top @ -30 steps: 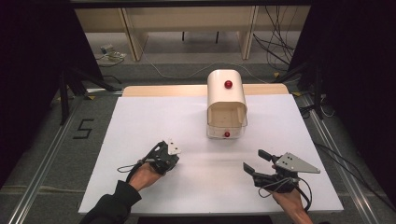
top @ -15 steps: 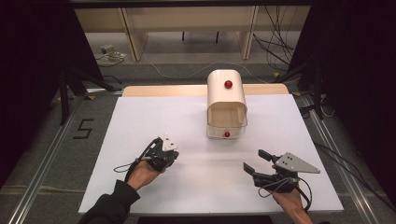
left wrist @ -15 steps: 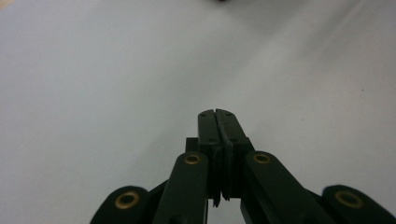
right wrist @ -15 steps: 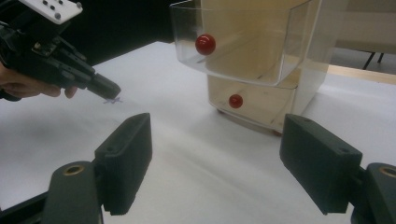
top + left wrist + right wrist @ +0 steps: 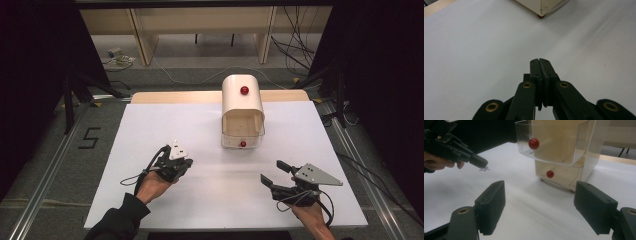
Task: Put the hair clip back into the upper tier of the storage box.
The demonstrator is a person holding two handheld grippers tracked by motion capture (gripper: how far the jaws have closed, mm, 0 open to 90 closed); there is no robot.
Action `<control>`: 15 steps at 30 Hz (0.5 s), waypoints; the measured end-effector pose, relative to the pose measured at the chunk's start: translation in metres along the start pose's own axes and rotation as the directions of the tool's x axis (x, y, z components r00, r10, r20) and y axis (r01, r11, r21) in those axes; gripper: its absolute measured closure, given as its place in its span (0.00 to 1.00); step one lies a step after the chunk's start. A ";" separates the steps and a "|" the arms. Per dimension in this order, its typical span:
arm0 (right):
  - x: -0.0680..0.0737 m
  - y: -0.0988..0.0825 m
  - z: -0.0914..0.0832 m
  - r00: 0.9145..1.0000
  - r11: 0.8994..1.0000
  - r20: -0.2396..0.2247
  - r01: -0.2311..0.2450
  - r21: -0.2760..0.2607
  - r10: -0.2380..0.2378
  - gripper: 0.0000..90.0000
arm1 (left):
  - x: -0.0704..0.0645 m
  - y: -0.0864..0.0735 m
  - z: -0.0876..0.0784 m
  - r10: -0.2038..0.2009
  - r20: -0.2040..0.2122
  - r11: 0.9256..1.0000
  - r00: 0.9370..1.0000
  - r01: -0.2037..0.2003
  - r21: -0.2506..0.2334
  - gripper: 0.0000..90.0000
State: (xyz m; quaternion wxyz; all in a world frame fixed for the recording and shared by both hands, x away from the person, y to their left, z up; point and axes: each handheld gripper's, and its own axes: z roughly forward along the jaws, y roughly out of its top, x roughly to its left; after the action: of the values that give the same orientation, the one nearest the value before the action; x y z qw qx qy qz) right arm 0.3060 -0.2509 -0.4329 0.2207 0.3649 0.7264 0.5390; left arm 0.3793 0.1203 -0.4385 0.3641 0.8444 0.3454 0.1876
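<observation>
Fingers [image 5: 491, 202] of right gripper [image 5: 276, 172] apart, facing bread box [image 5: 242, 107]

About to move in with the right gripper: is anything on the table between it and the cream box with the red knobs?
Nothing visible. Bare white table lies between the open right gripper and the box; the left gripper sits off to the side.

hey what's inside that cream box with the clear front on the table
Through the clear front of the cream box, the inside looks bare: tan walls and floor, nothing lying there. Two red knobs sit on the clear panels. The back corners, behind reflections, cannot be made out.
</observation>
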 end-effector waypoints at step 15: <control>-0.001 -0.001 0.002 1.000 1.000 -0.003 -0.001 0.004 0.001 0.29 | 0.002 0.012 -0.018 -0.102 0.046 0.981 0.994 0.108 -0.164 0.99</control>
State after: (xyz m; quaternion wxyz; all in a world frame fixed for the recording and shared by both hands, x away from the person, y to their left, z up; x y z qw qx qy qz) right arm 0.3073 -0.2504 -0.4343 0.2186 0.3650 0.7274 0.5383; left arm 0.3755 0.1243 -0.4176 0.4491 0.7951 0.3656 0.1804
